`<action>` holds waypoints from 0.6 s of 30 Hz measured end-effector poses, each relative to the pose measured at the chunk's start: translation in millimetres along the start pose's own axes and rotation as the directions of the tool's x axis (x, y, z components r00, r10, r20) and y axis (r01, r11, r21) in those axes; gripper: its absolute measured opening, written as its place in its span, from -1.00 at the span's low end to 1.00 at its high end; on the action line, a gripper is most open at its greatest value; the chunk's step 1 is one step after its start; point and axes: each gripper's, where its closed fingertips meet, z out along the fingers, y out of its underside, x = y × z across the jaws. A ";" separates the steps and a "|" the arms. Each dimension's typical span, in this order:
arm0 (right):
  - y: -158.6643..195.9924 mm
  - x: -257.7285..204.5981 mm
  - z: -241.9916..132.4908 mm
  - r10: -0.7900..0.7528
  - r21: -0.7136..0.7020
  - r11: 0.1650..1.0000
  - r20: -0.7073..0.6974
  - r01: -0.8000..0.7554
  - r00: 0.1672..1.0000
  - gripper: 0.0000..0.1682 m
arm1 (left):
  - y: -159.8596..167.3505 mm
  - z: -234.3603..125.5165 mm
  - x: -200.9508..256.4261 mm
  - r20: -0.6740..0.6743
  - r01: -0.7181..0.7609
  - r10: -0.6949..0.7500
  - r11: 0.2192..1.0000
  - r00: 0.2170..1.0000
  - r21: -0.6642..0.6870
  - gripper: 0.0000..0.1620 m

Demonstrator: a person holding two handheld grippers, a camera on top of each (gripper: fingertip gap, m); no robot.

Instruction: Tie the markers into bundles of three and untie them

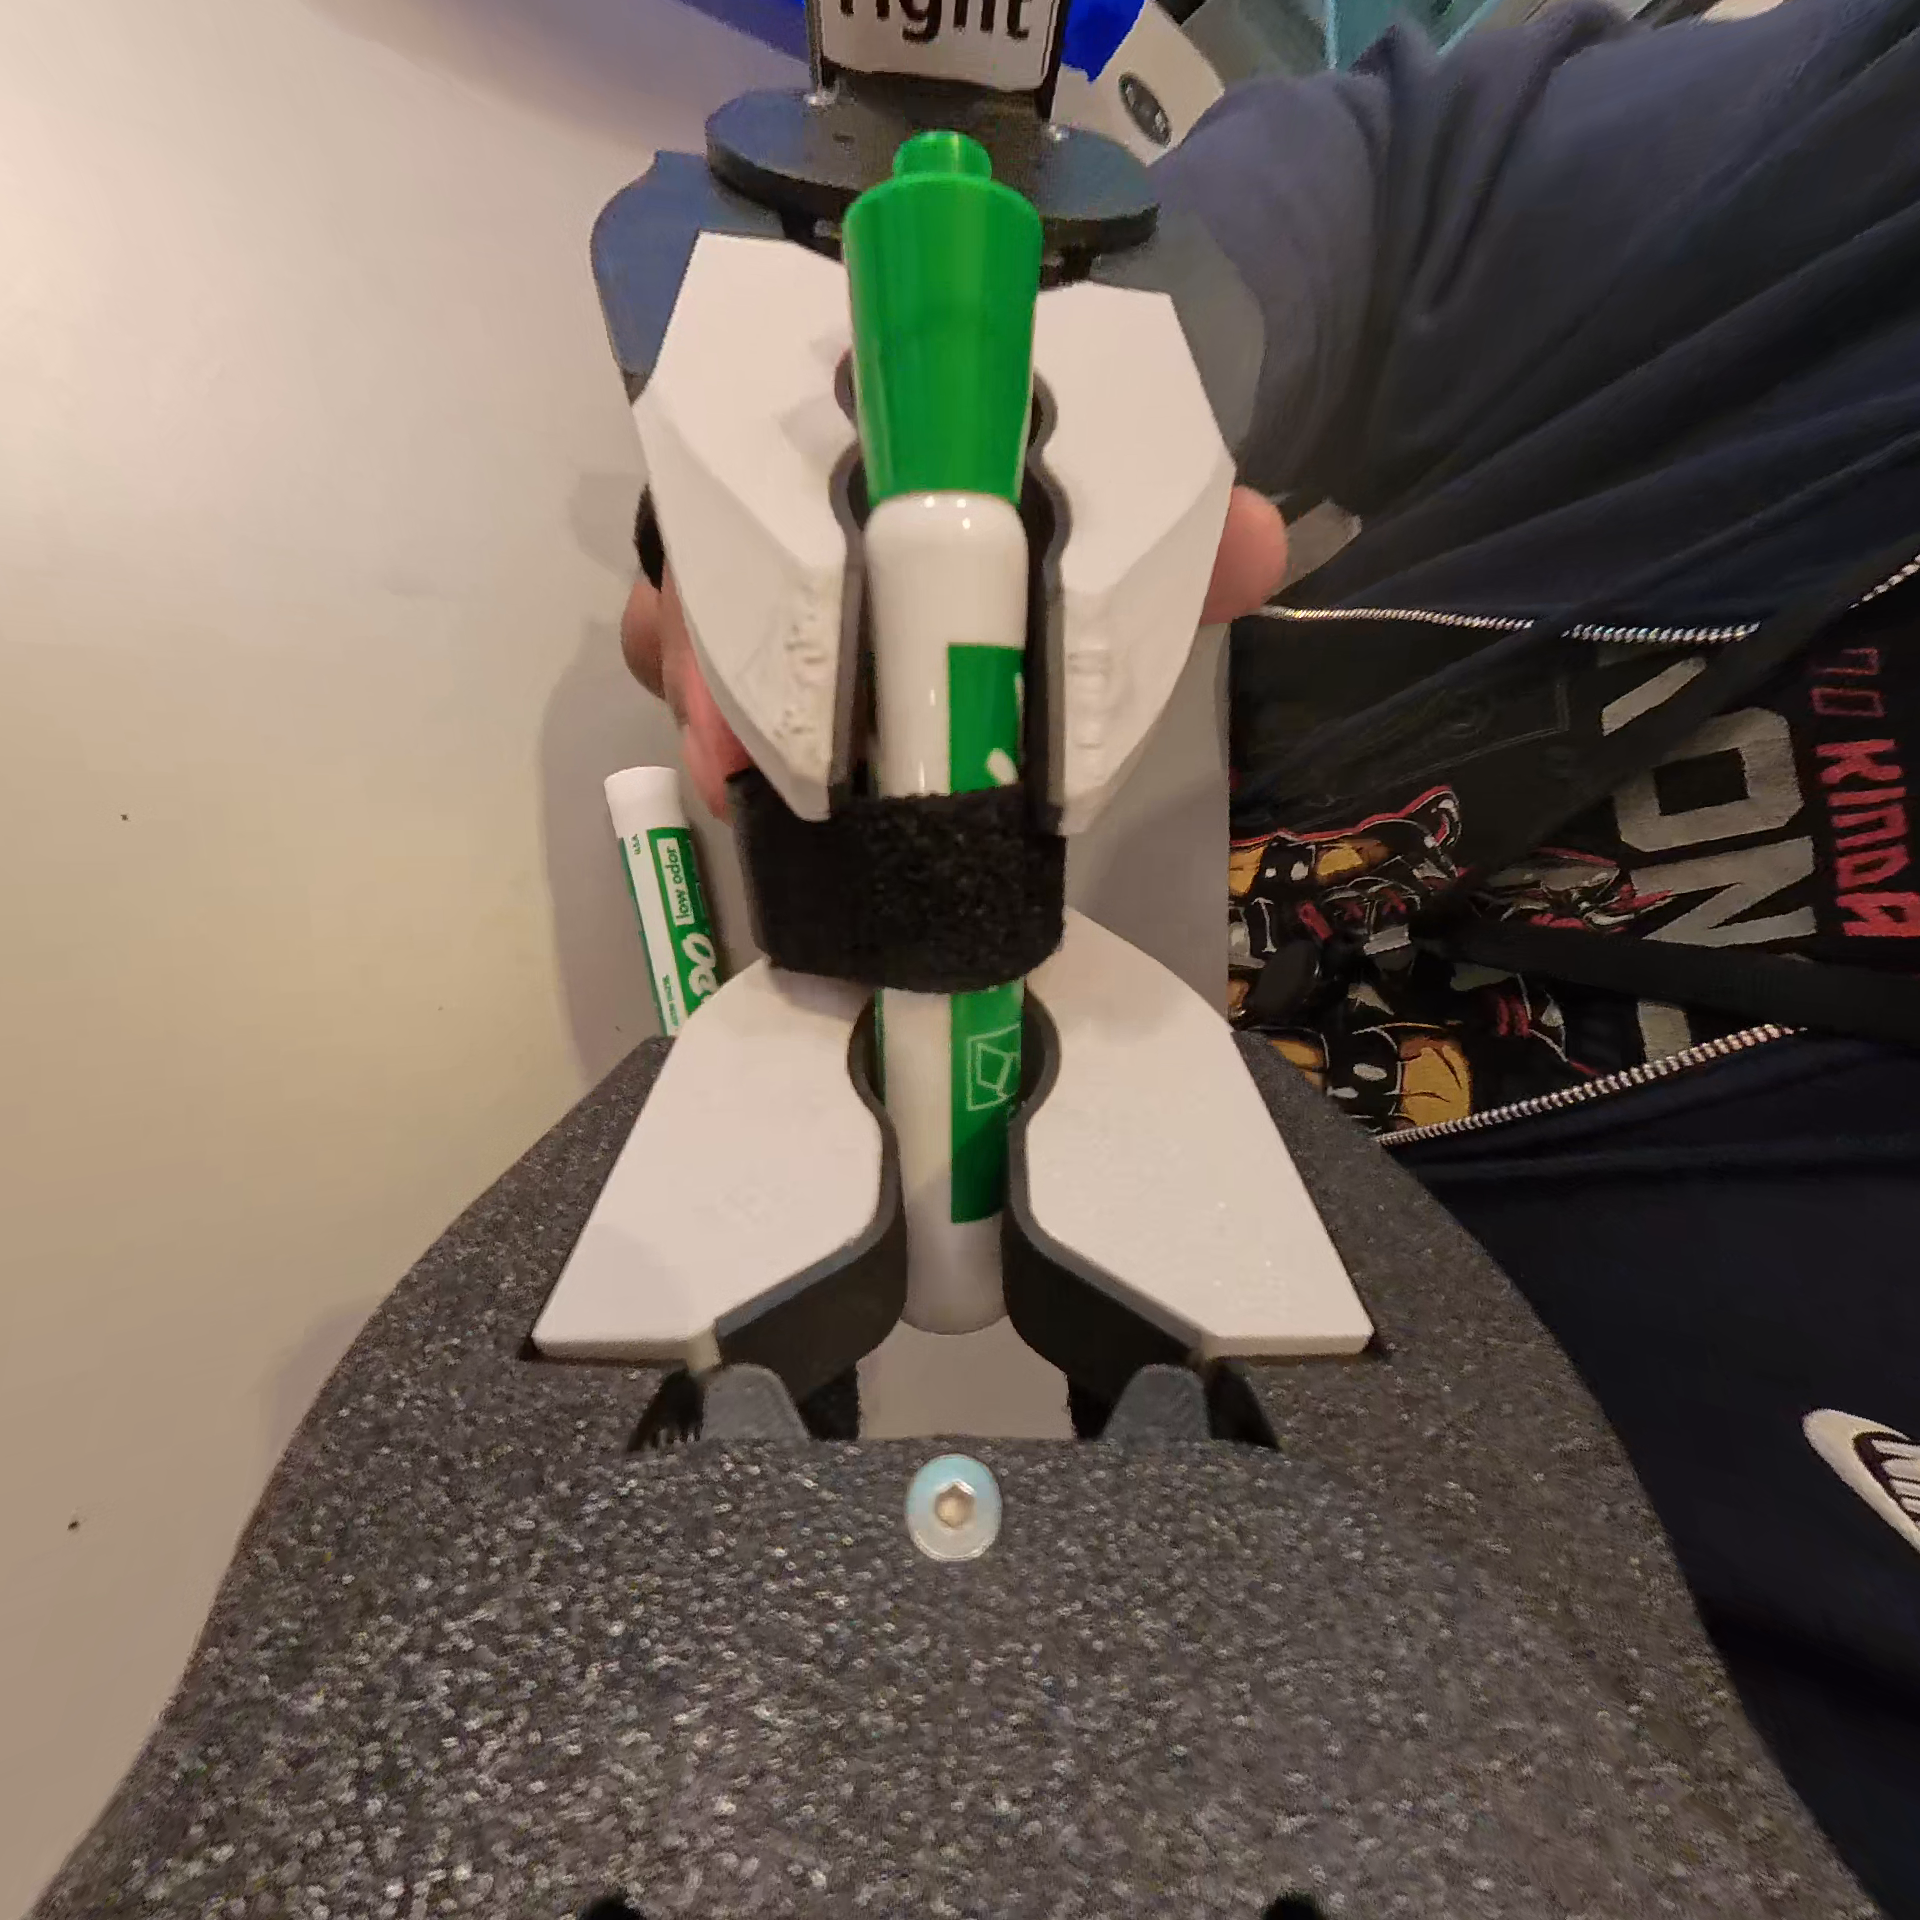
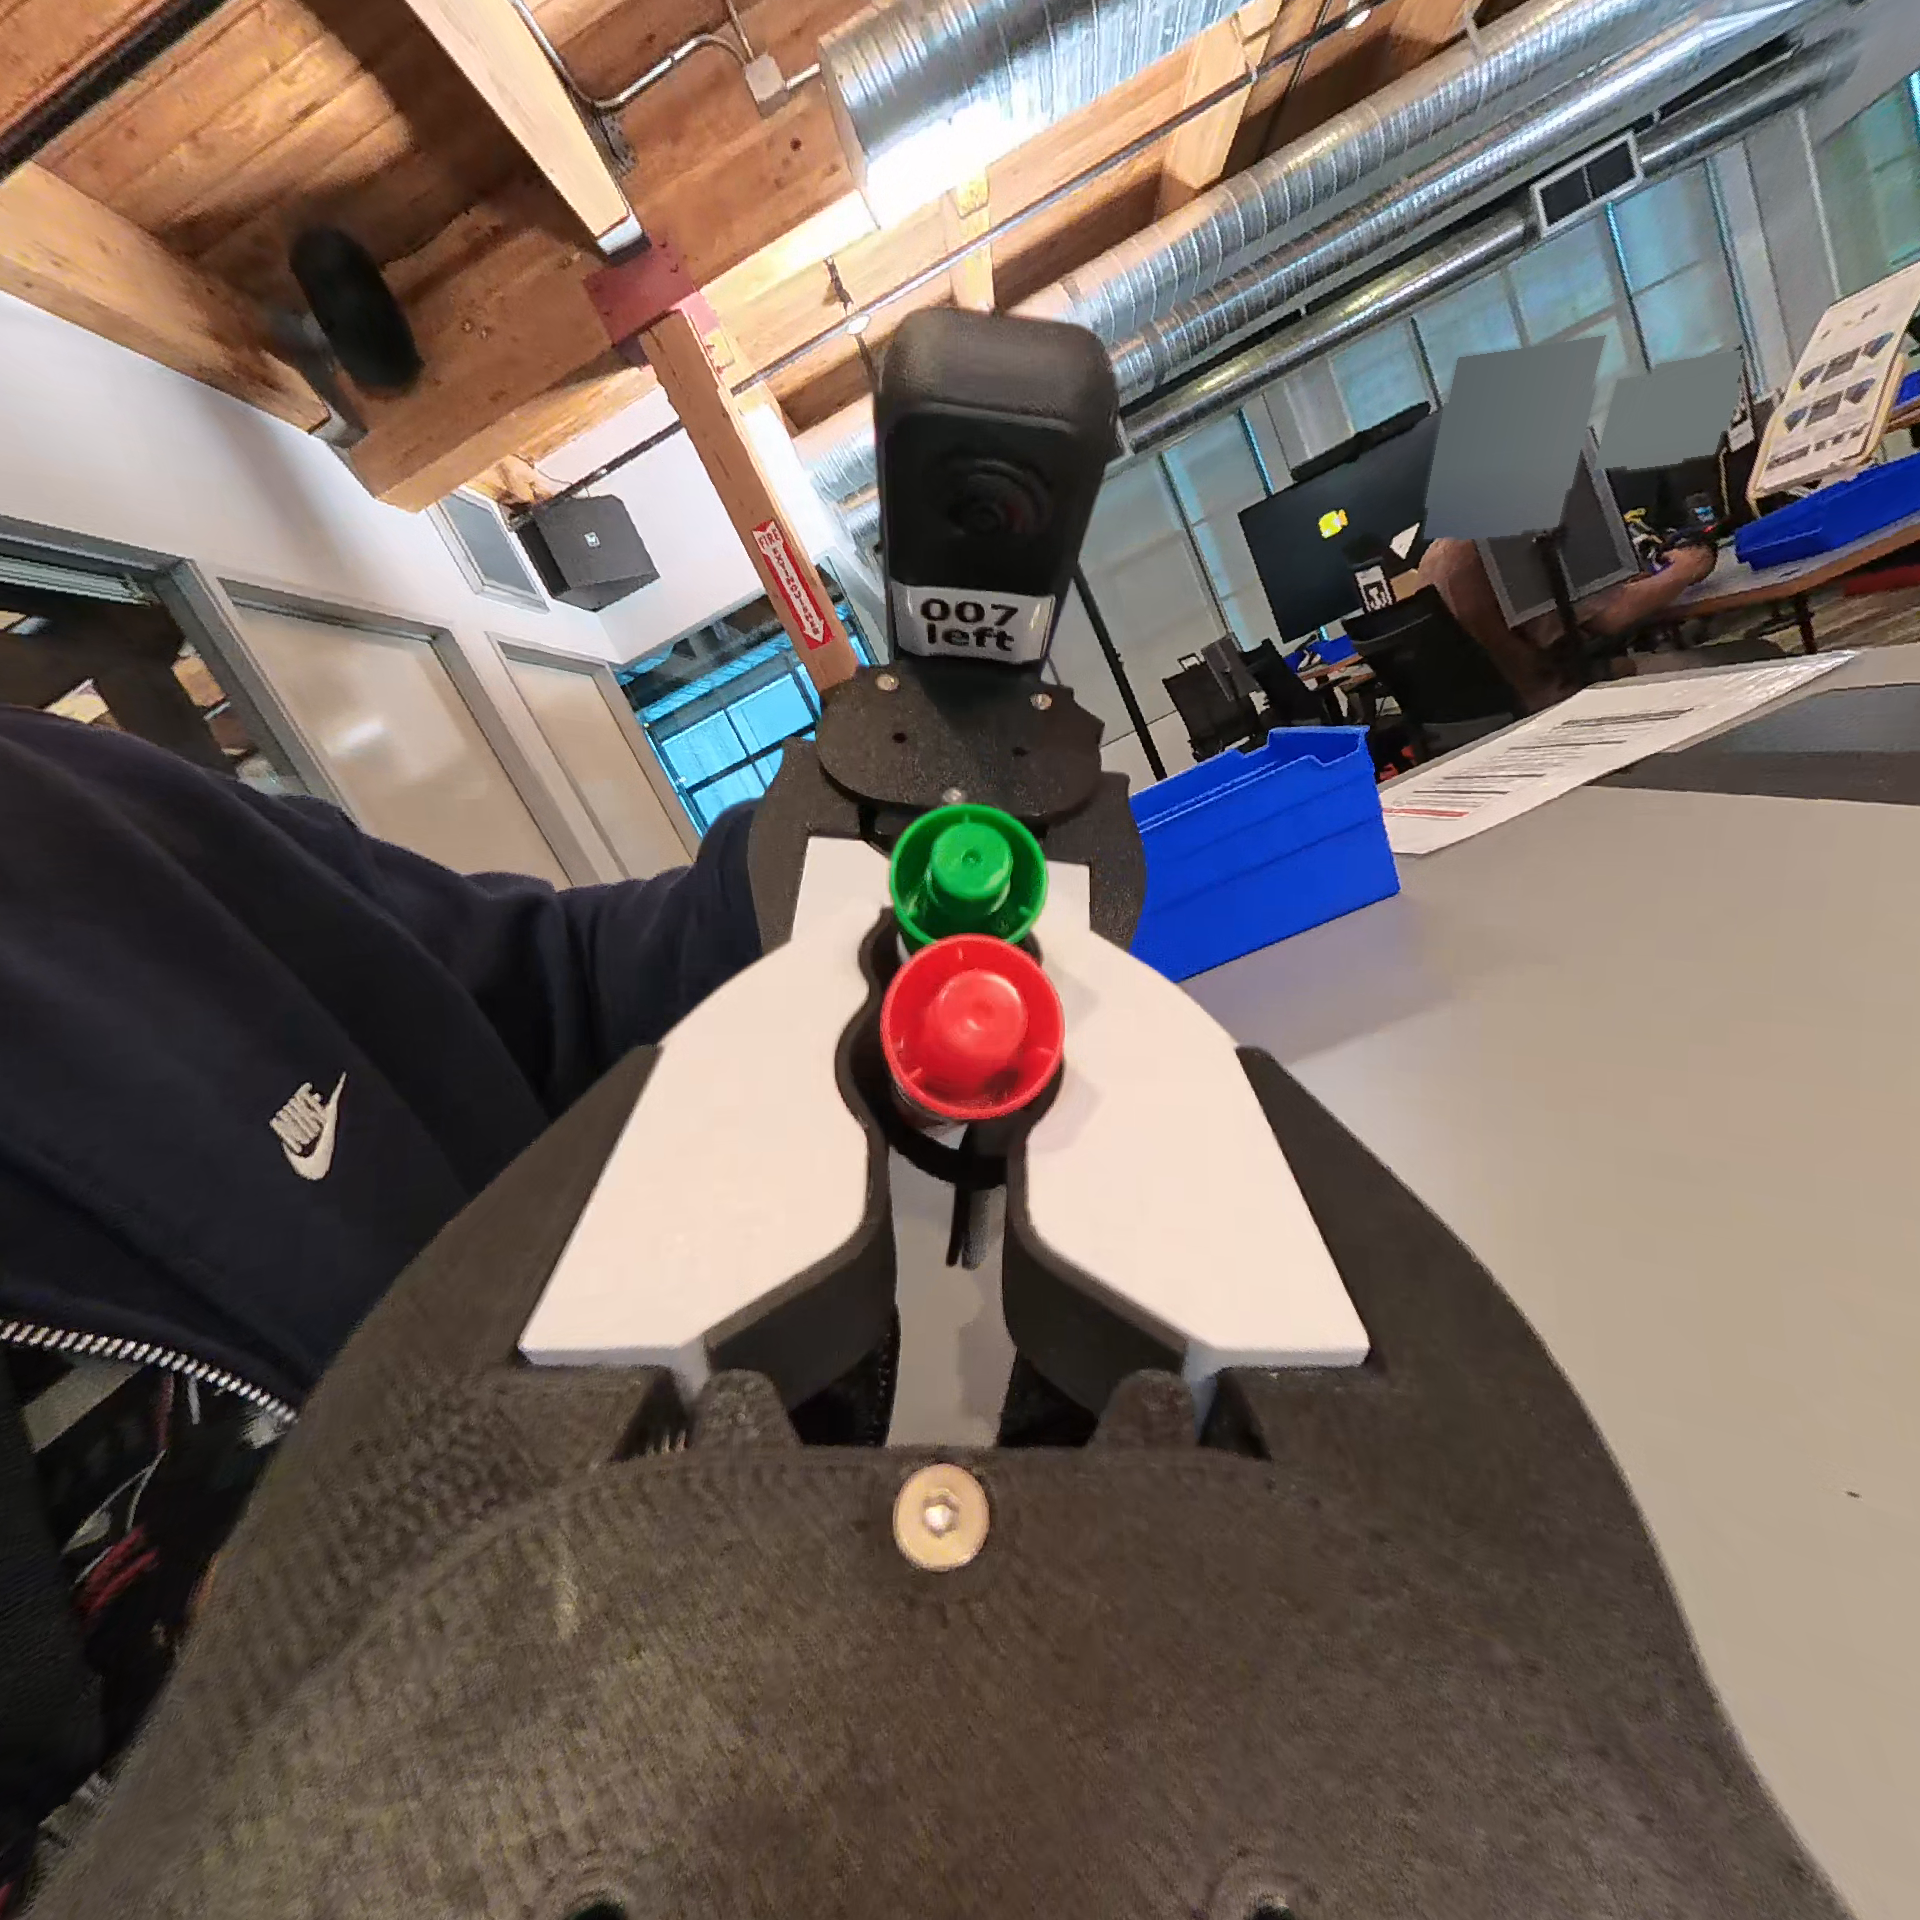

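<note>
A green marker point(image 1: 940, 436) with a black hook-and-loop strap point(image 1: 904, 894) round its middle is held between both grippers, above the table. My left gripper point(image 1: 940, 1029) is shut on its lower barrel. My right gripper point(image 1: 940, 769) faces it from the far side and is shut on the barrel just above the strap. In the right wrist view the bundle shows end-on: a green cap point(image 2: 966, 873) above a red cap point(image 2: 971, 1023), with my right gripper point(image 2: 971, 997) shut on them and the left gripper point(image 2: 966, 831) behind. A strap tail point(image 2: 971, 1195) hangs below. Any third marker is hidden.
Another green marker point(image 1: 660, 894) lies on the pale table point(image 1: 260, 623) left of the grippers. A blue bin point(image 2: 1257, 842) and a printed sheet point(image 2: 1610, 738) sit on the table point(image 2: 1558, 1143) farther back. A person's dark sleeve point(image 1: 1558, 312) is close on the right. One gripper's finger ends stand about 7 cm off the other's.
</note>
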 end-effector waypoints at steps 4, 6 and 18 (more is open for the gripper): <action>2.0 -2.9 0.2 -0.015 -0.020 1.000 0.016 0.015 1.000 -0.78 | 3.4 0.3 -0.8 0.034 -0.026 0.028 0.998 0.999 -0.049 -0.80; 1.3 -3.7 -0.6 -0.023 -0.018 1.000 0.023 0.023 0.999 -0.78 | 2.6 -0.2 -1.1 0.041 -0.030 0.032 0.998 0.999 -0.054 -0.80; 13.7 -7.2 1.6 -0.049 -0.166 0.985 0.034 0.054 0.998 -0.78 | 16.7 2.6 -3.1 0.056 -0.039 0.046 0.992 0.997 -0.117 -0.77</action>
